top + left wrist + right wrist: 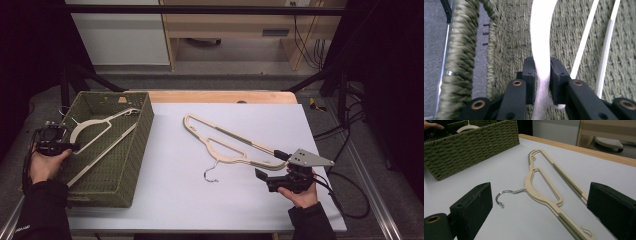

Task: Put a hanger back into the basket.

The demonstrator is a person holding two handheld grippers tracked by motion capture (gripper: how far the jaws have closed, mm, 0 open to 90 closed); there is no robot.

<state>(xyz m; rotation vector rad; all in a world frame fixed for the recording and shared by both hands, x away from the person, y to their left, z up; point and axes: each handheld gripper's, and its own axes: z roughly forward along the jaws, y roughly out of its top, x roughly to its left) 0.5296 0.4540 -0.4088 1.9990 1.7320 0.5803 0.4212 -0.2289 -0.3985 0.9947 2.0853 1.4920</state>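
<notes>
A cream hanger [95,125] lies inside the green woven basket [142,130] at the left. My left gripper [70,146] reaches over the basket's left rim; in the left gripper view its black pads [530,75] sit against both sides of that hanger's curved arm [540,30], low over the basket floor. A second cream hanger [225,142] with a metal hook [211,172] lies flat on the white table top. My right gripper [270,165] stands open at its near right end, and in the right gripper view its jaws flank the hanger [534,180] without touching it.
The basket [474,147] takes up the left part of the table, its long side toward the middle. A wooden table edge [220,96] runs along the back. Cables trail off the right side, and a dark frame surrounds the table.
</notes>
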